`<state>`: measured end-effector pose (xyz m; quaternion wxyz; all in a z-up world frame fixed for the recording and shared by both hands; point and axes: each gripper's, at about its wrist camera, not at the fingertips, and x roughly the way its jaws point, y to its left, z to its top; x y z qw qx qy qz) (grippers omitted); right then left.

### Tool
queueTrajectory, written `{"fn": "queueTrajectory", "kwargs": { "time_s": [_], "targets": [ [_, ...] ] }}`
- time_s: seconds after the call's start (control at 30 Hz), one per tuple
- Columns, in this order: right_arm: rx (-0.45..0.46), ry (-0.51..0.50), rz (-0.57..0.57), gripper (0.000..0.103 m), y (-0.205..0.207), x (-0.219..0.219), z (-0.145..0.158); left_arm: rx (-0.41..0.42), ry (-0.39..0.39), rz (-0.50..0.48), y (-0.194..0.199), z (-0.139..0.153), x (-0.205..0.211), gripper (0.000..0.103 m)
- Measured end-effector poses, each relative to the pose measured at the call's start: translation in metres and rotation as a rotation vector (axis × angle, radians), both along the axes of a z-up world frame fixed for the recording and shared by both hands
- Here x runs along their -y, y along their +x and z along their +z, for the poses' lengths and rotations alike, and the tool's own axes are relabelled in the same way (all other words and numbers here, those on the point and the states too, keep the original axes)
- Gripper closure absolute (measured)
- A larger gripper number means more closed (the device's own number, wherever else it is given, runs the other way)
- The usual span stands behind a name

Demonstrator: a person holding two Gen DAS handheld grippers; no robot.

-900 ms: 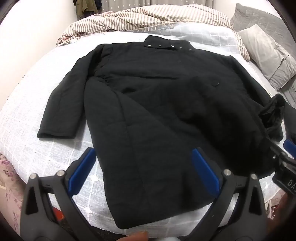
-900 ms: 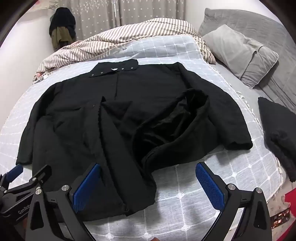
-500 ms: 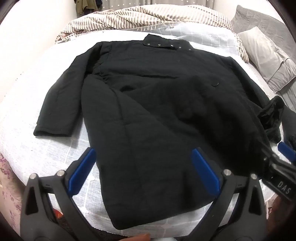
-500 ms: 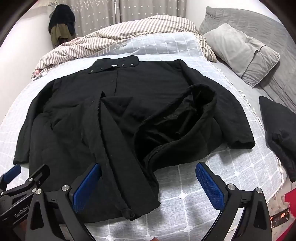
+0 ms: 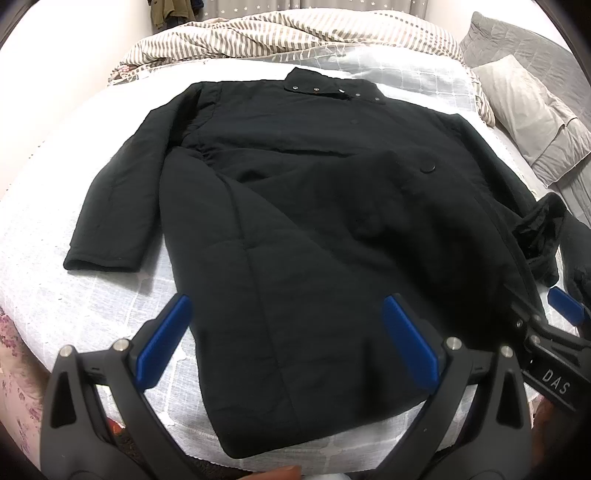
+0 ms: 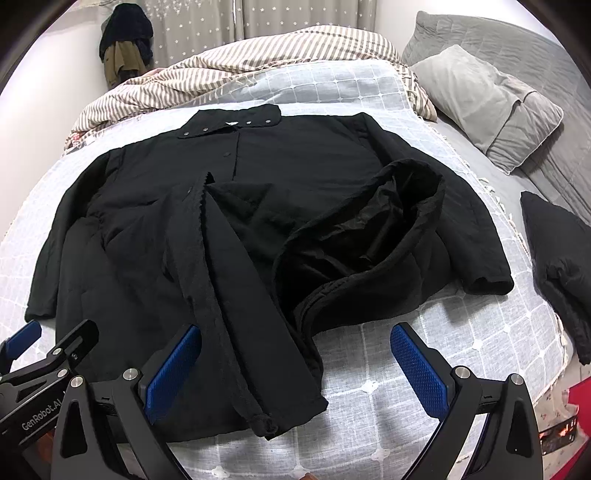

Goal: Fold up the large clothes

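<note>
A large black quilted coat (image 5: 314, 206) lies front up on the bed, collar away from me, sleeves out to the sides. In the right wrist view the coat (image 6: 155, 236) has its right front panel turned back, showing shiny lining (image 6: 362, 221). My left gripper (image 5: 284, 343) is open and empty above the coat's hem on the left half. My right gripper (image 6: 295, 369) is open and empty above the hem near the turned-back flap. Each gripper shows at the edge of the other's view.
The coat rests on a white grid-patterned bedspread (image 6: 424, 325). A striped duvet (image 5: 295, 33) is bunched at the far end. Grey pillows (image 6: 491, 99) lie at the far right. A folded black garment (image 6: 561, 258) lies at the right edge.
Both grippers have drifted slightly forward and lower over the coat's hem, staying open. The coat has not moved.
</note>
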<state>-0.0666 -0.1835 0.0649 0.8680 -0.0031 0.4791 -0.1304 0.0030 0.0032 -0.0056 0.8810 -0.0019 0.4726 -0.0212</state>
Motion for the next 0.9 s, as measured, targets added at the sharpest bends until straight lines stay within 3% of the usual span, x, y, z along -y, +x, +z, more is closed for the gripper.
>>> {"fn": "queueTrajectory", "kwargs": {
  "time_s": [0.9],
  "targets": [
    [-0.001, 0.002, -0.004, 0.0, -0.0007, 0.0031, 0.0005, -0.002, -0.002, 0.002, 0.0001, -0.0011, -0.0002, 0.001]
  ]
}}
